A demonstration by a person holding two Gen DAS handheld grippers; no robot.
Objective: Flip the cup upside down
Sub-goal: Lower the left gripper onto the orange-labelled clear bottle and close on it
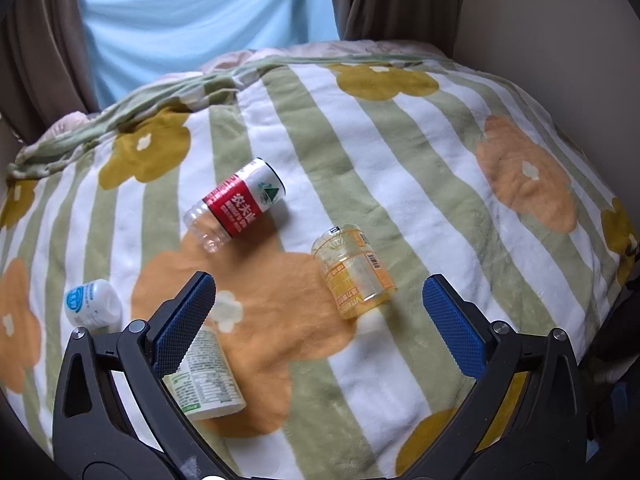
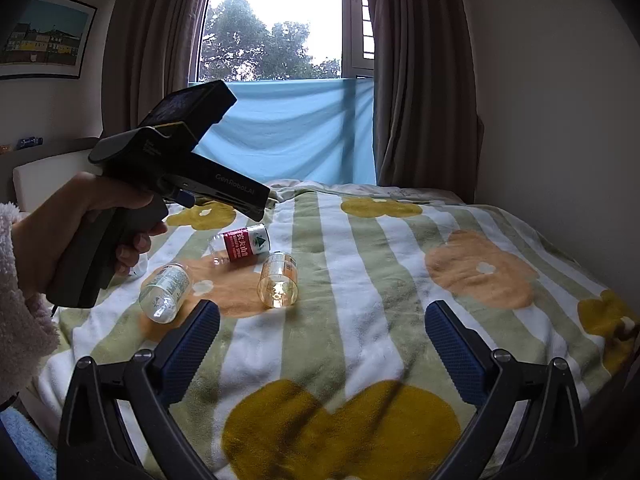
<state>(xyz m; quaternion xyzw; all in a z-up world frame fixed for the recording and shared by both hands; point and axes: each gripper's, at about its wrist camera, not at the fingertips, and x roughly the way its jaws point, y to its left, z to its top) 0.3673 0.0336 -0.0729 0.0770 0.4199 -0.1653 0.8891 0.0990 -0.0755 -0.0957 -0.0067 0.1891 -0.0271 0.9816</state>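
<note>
I am holding my left tool (image 1: 318,312) wide open and empty over the bed (image 1: 400,152), its blue pads (image 1: 452,320) spread apart. The cup (image 1: 354,270), a clear yellow cut-off bottle, is lying on its side just ahead of the tool and slightly right of its centre. Its long axis is running diagonally away from me, the open mouth pointing back toward the right pad and the closed end pointing away. It looks light, thin-walled and slick, so I judge a gentle pinch across the middle of the barrel best, since a hard squeeze could buckle it. My right tool (image 2: 322,330) is also hanging open with nothing in it, the cup (image 2: 278,284) well ahead and left of centre, mouth facing me. Three other cups (image 1: 236,204) are lying nearby on the blanket.
</note>
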